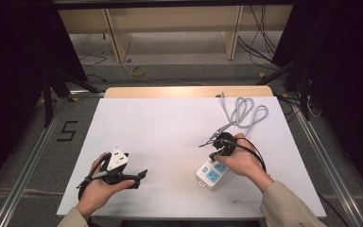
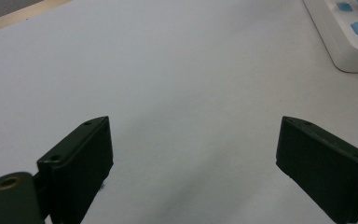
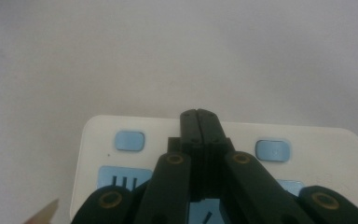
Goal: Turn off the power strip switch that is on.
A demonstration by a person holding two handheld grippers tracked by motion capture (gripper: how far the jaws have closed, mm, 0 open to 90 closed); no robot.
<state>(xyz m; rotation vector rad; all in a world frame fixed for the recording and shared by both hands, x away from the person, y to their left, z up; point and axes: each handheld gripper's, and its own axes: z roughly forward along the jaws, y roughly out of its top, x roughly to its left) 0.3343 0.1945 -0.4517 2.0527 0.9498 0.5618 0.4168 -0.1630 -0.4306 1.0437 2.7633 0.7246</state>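
A white power strip with blue sockets lies at the front right of the white board. Its grey cable runs back in loops to the far right. My right gripper points down over the strip's far end. In the right gripper view its jaws are pressed together, tips over the strip's face between two blue buttons; nothing is between them. My left gripper rests low at the front left, jaws wide apart over bare board. The strip's corner lies ahead to its right.
The board lies on a wooden table whose far edge shows behind it. Metal rails run along both sides. A "5" is marked on the floor at left. Shelf legs and loose cables lie beyond the table.
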